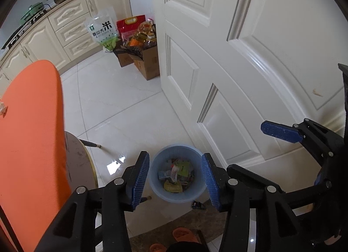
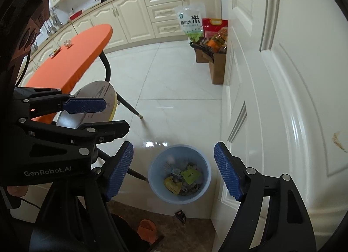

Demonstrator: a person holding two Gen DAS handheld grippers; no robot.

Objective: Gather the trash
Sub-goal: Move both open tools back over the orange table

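Beside the white door (image 1: 250, 56), blue bin (image 1: 178, 195) on open floor (image 1: 121, 104), both jaws empty.

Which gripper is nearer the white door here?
Right. The right gripper hangs close beside the door, above the blue bin; the left gripper is further out, next to the orange table and round stool.

An orange table (image 2: 71, 60), round stool (image 2: 97, 99), rice bag (image 2: 192, 23) and cardboard boxes (image 2: 217, 67) beside the white door (image 2: 282, 78).

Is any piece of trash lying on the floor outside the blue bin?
Yes: a small dark wrapper lies on the floor just in front of the blue bin, near the mat's edge.
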